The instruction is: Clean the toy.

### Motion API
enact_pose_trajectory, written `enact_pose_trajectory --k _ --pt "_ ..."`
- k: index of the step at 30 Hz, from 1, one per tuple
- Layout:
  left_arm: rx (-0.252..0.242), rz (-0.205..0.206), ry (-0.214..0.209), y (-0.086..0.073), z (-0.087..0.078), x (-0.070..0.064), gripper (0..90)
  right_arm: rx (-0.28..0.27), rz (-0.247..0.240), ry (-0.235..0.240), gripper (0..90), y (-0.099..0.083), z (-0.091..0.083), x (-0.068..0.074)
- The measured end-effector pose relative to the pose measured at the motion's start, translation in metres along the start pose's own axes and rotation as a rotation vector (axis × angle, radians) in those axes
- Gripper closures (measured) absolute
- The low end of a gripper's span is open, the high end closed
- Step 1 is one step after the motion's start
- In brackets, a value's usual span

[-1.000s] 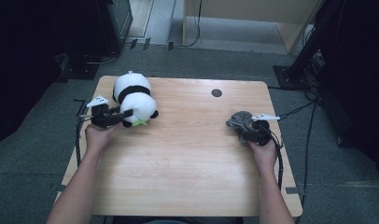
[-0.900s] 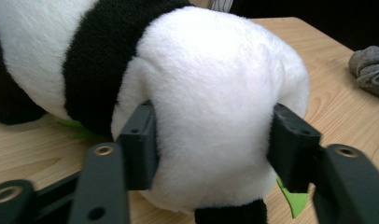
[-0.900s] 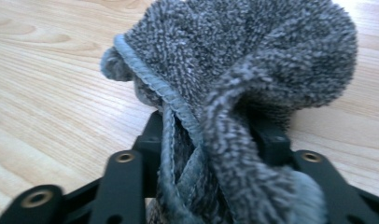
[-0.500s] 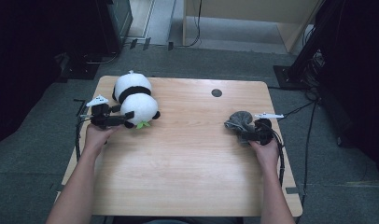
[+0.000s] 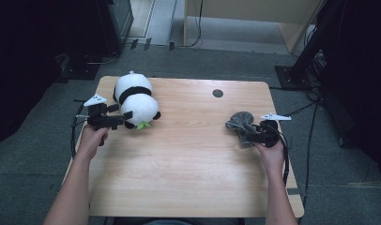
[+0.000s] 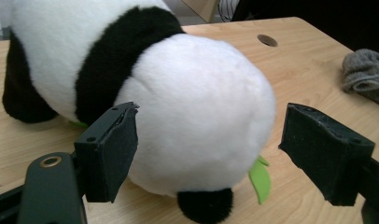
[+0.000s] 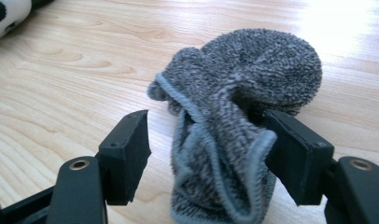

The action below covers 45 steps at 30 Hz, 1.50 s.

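1. Here, the left gripper (image 5: 125, 118) sits with its jaws spread wide on either side of the round white head of the black-and-white plush panda (image 5: 134, 99); in the left gripper view the pads flank the head (image 6: 197, 112) without pressing it.
2. Panda lies at the far-left part of the pale wooden table (image 5: 188, 164), green felt leaf (image 6: 261, 179) poking out beneath its head.
3. Right gripper (image 5: 252, 136), jaws parted, straddles the crumpled grey terry-cloth sock (image 7: 234, 126) near the right edge; one pad seems to touch the fabric, the other stands clear.
4. Judgement: both grasps are about to close. Push each gripper a little deeper so the pads meet the bulk, not the fluff, then close evenly.
5. The sock's loose folds could slip; take the thick bunched middle.
6. Room: broad bare tabletop between the two toys and toward the person; the small round dark cable hole (image 5: 217, 93) lies at the far edge. The panda is close to the left edge, so draw it inward.
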<state>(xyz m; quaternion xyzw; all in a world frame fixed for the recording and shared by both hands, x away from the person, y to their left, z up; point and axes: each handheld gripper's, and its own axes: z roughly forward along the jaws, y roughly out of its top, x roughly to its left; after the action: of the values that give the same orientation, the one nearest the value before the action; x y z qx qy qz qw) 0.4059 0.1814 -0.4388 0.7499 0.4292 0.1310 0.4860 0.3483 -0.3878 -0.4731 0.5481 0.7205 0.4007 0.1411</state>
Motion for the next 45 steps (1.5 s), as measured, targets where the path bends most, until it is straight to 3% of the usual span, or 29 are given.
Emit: enact_pose_trajectory --k 10,19,28,33,39,42,45 --pt "0.016 0.091 -0.073 -0.003 -0.003 -0.036 18.2 -0.027 -0.046 0.020 32.8 0.000 -0.012 0.026" --pt "0.026 0.104 -0.139 -0.012 0.002 -0.061 18.1 -0.032 -0.084 0.033 32.8 -0.004 -0.020 0.048" --pt "0.050 0.109 -0.211 -0.022 0.008 -0.084 18.1 -0.072 -0.126 0.056 32.8 -0.006 -0.036 0.074" --pt "0.083 0.135 -0.235 -0.028 0.018 -0.097 18.1 -0.046 -0.149 0.094 32.9 -0.010 -0.027 0.087" --pt "0.103 0.159 -0.249 -0.037 0.029 -0.107 18.4 -0.012 -0.142 0.156 32.8 -0.018 -0.007 0.095" --pt "0.120 0.139 -0.265 -0.043 0.036 -0.109 18.6 0.032 -0.171 0.161 32.8 -0.022 0.004 0.102" --pt "0.154 0.129 -0.275 -0.048 0.042 -0.110 18.7 0.042 -0.202 0.168 32.8 -0.024 0.012 0.107"
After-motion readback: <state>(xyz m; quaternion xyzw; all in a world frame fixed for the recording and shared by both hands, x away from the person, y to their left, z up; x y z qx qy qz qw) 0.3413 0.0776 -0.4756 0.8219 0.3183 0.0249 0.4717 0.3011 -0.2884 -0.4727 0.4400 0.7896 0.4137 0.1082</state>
